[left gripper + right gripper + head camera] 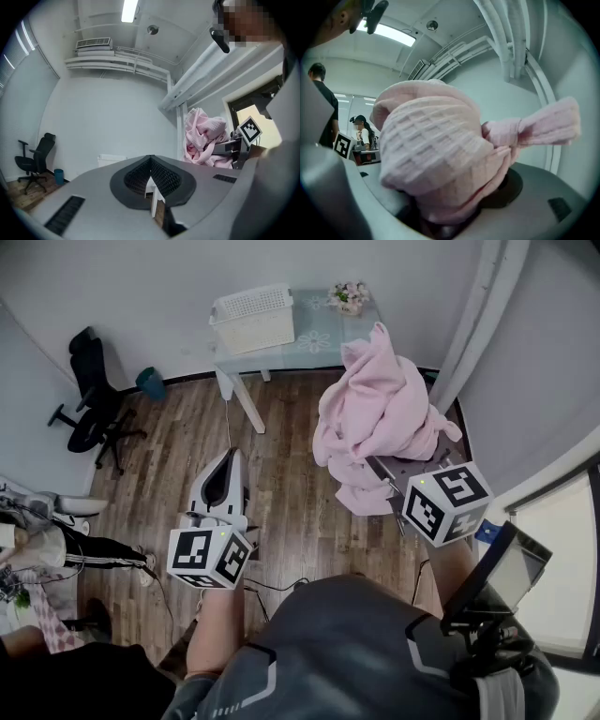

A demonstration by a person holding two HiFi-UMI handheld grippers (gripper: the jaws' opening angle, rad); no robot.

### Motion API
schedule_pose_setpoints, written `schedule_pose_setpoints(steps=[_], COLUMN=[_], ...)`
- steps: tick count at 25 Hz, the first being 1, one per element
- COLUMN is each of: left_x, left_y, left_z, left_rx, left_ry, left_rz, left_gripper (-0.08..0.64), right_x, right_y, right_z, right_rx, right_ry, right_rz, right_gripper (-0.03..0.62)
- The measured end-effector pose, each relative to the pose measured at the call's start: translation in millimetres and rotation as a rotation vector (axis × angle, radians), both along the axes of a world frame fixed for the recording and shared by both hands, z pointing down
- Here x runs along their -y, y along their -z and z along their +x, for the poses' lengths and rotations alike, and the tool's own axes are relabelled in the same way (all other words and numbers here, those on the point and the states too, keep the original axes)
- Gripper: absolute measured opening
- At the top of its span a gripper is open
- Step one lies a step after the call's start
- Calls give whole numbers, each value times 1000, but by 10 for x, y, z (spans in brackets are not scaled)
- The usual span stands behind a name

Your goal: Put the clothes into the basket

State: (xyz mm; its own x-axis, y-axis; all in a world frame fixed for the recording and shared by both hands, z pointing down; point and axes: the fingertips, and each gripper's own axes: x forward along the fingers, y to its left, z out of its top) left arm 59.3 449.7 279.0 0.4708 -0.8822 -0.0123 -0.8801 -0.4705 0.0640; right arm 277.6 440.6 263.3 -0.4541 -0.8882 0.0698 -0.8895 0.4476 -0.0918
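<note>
Black office chair (94, 395) near teal bin (150, 382); flowers (349, 296) on table (323, 338).

Clothes (375, 418) were pale pink, waffle-check weave. Basket (251, 319) was cream-white with a grid of holes. Table (319, 338) was pale blue-green with white flower prints. Floor (281, 484) was brown wood planks. Chair (89, 399) was black, bin (150, 382) teal. Left gripper (231, 457) was white-grey with black ribbed pads, and its cube had black-and-white squares.

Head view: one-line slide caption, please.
Right gripper holds a bundled pink garment, with the white basket on the table ahead; left gripper is shut and empty.
</note>
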Motion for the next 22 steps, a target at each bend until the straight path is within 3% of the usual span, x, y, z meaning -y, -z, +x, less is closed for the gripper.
schedule_pose_setpoints(steps=[17, 19, 22], left_x=[69, 83, 73], left_y=[-225, -319, -309], left_z=[162, 84, -329], left_rx=[8, 6, -21], left_ry=[-40, -42, -36], left_rz=[7, 6, 7], left_gripper=[9, 9, 9], right_x=[70, 97, 95], right_y=[-236, -322, -275], right_z=[84, 38, -308], right_rx=[48, 60, 59], right_ry=[-24, -32, -50], right_rz=[-22, -24, -36], right_gripper=[385, 385, 385])
